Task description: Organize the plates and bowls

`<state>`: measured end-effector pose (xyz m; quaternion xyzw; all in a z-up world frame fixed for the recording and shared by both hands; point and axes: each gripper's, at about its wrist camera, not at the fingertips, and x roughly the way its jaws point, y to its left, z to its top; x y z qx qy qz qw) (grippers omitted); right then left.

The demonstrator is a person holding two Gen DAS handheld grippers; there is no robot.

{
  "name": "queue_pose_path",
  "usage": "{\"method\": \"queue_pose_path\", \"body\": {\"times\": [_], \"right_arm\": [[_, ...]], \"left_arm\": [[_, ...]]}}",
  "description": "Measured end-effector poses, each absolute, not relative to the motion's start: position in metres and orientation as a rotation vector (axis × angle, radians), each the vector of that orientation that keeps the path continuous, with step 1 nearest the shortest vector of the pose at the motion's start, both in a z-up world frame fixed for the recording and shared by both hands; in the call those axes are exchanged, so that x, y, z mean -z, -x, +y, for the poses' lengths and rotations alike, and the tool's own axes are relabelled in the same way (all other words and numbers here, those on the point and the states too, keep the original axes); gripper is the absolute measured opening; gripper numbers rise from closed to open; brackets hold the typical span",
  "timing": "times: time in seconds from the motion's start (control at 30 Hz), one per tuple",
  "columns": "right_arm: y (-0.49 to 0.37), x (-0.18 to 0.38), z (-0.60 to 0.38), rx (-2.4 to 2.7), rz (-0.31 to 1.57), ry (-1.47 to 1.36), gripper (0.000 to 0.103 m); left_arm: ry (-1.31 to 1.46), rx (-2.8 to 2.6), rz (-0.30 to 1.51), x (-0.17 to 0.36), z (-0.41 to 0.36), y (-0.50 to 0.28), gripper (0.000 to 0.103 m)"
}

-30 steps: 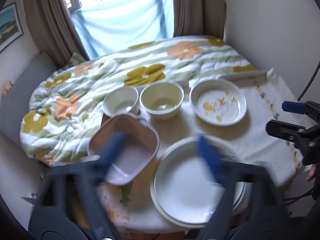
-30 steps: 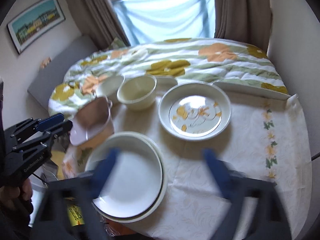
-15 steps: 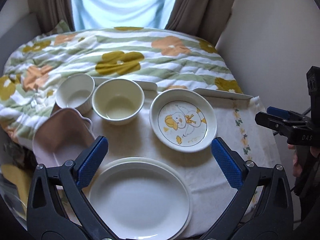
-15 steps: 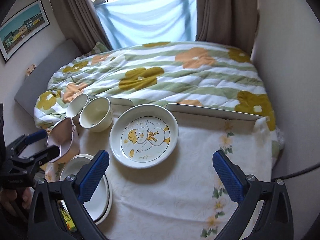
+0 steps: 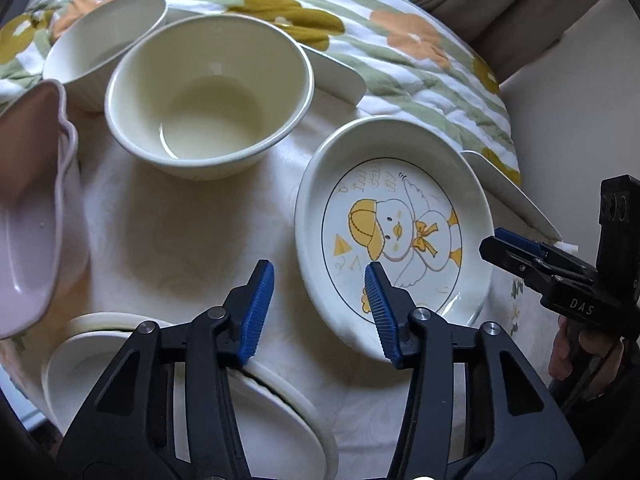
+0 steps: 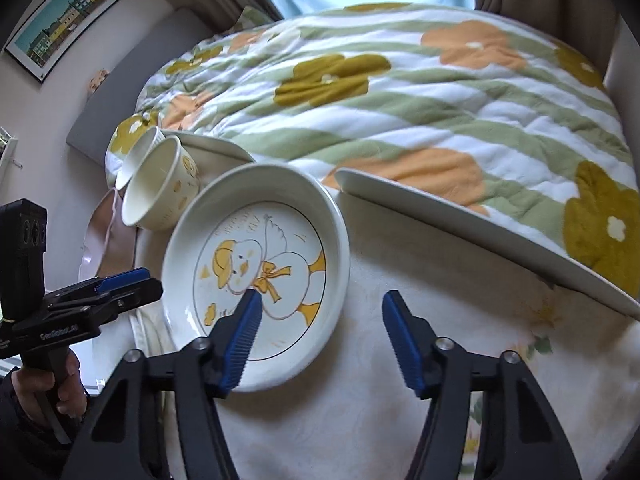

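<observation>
A white deep plate with a yellow duck picture lies on the pale tablecloth. My left gripper straddles its left rim, one pad over the cloth and one over the plate. Its jaws are closing and no pad touches the rim. My right gripper straddles the same duck plate at its right rim, also closing without contact. A cream bowl, a white bowl, a pink dish and stacked white plates sit to the left.
A flowered quilt covers the bed behind the table. White raised table edges stand at the back. A person's hand holds the left gripper's handle. A framed picture hangs on the left wall.
Both grippers have dropped and tilted down toward the duck plate, one at each side. Their jaws have narrowed from wide open. The dishes have not moved.
</observation>
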<state>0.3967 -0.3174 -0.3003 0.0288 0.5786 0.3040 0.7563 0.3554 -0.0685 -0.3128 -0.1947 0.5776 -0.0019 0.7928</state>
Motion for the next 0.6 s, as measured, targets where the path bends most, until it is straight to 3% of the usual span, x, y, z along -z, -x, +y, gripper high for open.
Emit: {"method": "queue_pose_path", "body": {"times": [0.1, 0.2, 0.23, 0.37, 0.6], "right_arm": [[-0.403, 0.311, -0.314, -0.699, 1.273, -0.070, 0.047], [-0.405, 0.316, -0.311, -0.738, 1.267, -0.071, 0.033], [-0.406, 0.317, -0.310, -0.745, 1.263, -0.070, 0.031], [-0.410, 0.321, -0.310, -0.750, 1.243, -0.073, 0.017], [-0.411, 0.320, -0.315, -0.750, 1.225, -0.074, 0.014]], "left_arm": [[0.409, -0.008, 1.263, 0.325, -0.072, -0.360, 0.033], [0.405, -0.015, 1.269, 0.332, -0.074, -0.363, 0.027], [0.400, -0.022, 1.264, 0.332, -0.074, -0.364, 0.019], [0.393, -0.028, 1.257, 0.332, -0.077, -0.367, 0.017], [0.358, -0.019, 1.239, 0.327, -0.080, -0.366, 0.017]]}}
